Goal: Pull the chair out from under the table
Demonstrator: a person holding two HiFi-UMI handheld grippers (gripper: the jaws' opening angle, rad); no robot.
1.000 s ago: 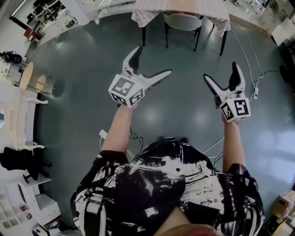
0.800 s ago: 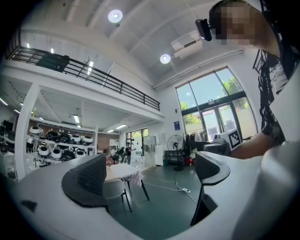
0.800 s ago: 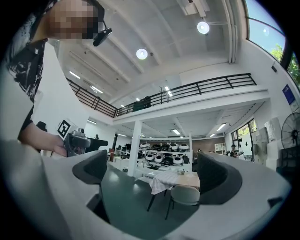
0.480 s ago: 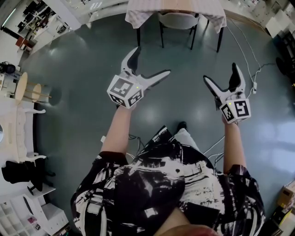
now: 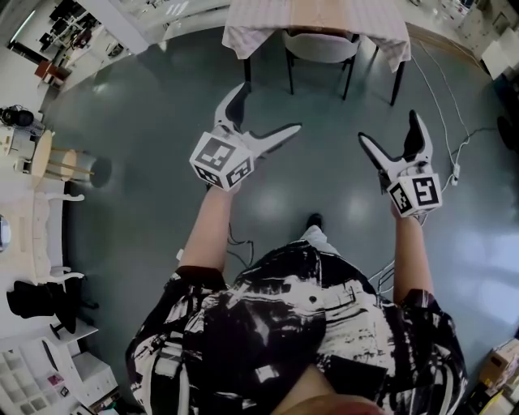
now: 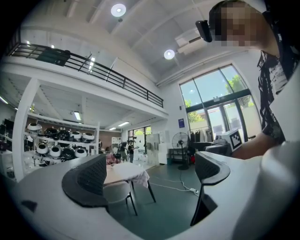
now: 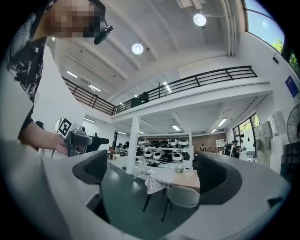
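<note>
Currently I hold both arms outstretched: left gripper and right gripper gape wide, empty, well short of chair under table.

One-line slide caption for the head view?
Left gripper and right gripper, both open, held above the floor, short of the chair tucked under the cloth-covered table.

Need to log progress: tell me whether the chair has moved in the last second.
No. The chair stays tucked under the table, between its legs, just as it was a second ago.
</note>
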